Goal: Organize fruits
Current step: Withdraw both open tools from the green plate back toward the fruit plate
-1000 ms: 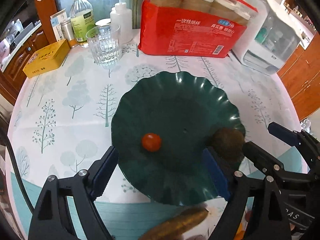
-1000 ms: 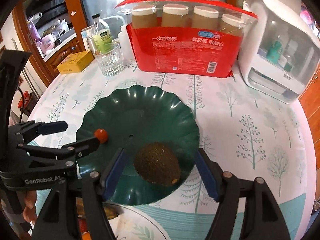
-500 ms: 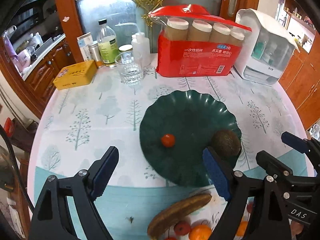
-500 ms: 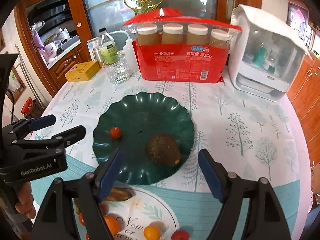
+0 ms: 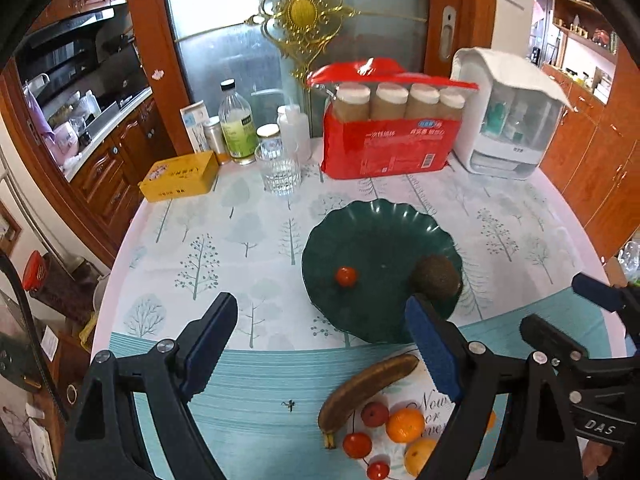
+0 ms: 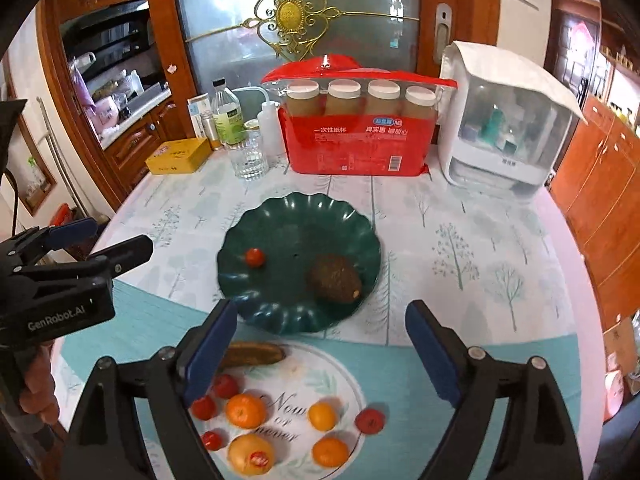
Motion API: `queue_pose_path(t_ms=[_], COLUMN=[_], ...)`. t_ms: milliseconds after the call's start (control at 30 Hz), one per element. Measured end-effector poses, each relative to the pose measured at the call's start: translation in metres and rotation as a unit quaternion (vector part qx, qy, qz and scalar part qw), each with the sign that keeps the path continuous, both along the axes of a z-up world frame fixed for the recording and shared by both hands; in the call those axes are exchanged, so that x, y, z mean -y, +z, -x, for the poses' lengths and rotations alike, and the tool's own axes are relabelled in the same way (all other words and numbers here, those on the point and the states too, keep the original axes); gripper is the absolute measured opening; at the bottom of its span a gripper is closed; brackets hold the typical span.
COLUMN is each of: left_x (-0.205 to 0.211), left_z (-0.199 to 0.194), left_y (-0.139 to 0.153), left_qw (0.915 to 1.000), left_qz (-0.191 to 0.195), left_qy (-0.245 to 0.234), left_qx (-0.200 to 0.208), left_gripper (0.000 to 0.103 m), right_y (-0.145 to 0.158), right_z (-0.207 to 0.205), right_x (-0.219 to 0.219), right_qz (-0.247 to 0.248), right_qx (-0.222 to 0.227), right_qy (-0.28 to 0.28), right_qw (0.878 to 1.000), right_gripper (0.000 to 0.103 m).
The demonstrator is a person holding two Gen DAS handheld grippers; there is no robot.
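Wooden cabinets and a frosted glass door stand behind the round table (image 6: pixel 500 240), whose tree-printed cloth carries everything I'm working with; along its far edge sit a red pack of paper cups (image 6: pixel 356 136), a white dispenser (image 6: pixel 508 128), a glass (image 6: pixel 250 160) and a yellow box (image 6: pixel 178 156).

My left tongs (image 5: pixel 320 344) hang with their jaws wide apart and nothing between them; my right tongs (image 6: pixel 320 348) are opening, also with nothing between the pads.

The green plate (image 6: pixel 280 220) lies ahead of both tongs, holding a small tomato (image 6: pixel 255 257) and an avocado (image 6: pixel 335 278), well apart from each other. The fruit still to sort sits on the white printed mat (image 6: pixel 344 364) nearest me, below and between the right tongs' pads: oranges (image 6: pixel 245 411), small red fruits (image 6: pixel 370 420) and a banana (image 6: pixel 252 354). The banana's long axis runs across the right view, just beside the plate's near rim, and slants up to the right in the left view (image 5: pixel 368 388). I judge my right tongs the nearer for the mat; the next reach is down and back toward me, not forward.

Against a second ago, both tongs have pulled up and away from the plate; the avocado, then between the right pads, now lies free on the plate; the mat's fruit, then mostly out of view, now shows.
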State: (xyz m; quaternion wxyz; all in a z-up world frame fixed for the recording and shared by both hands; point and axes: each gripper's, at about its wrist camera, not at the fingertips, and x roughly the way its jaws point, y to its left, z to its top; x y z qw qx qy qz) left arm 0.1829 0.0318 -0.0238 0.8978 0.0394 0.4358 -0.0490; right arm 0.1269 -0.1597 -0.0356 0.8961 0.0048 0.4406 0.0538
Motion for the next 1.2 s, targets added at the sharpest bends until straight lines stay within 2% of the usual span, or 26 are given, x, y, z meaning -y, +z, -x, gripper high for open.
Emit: queue_pose_path(t_ms=[200, 467, 667, 867, 1100, 1200], left_x=[-0.007, -0.010, -0.010, -0.012, -0.006, 0.001], left_z=[0.021, 0.047, 0.065, 0.082, 0.102, 0.108], left_y=[0.022, 0.037, 0.036, 0.025, 0.002, -0.012], left_qw=[0.9998, 0.9993, 0.9992, 0.9993, 0.9990, 0.9985], left_qz=[0.014, 0.013, 0.017, 0.032, 0.027, 0.029], left_qy=[-0.001, -0.003, -0.011, -0.015, -0.034, -0.044], left_qx=[0.014, 0.034, 0.034, 0.015, -0.002, -0.017], left_gripper=[0.086, 0.090, 0.092, 0.092, 0.093, 0.093], right_y=[0.010, 0.040, 0.050, 0.042, 0.018, 0.006], right_z=[0.022, 0.056, 0.074, 0.101, 0.124, 0.131], right_x=[-0.001, 0.001, -0.007, -0.017, -0.020, -0.014], right_qz=[-0.005, -0.039, -0.013, -0.011, 0.008, 0.001], right_qx=[0.011, 0.071, 0.073, 0.062, 0.045, 0.033], right_qy=[-0.015, -0.046, -0.030, -0.007, -0.018, -0.024], right_qw=[1.000, 0.996, 0.997, 0.998, 0.999, 0.999], right_gripper=[0.087, 0.087, 0.087, 0.087, 0.087, 0.087])
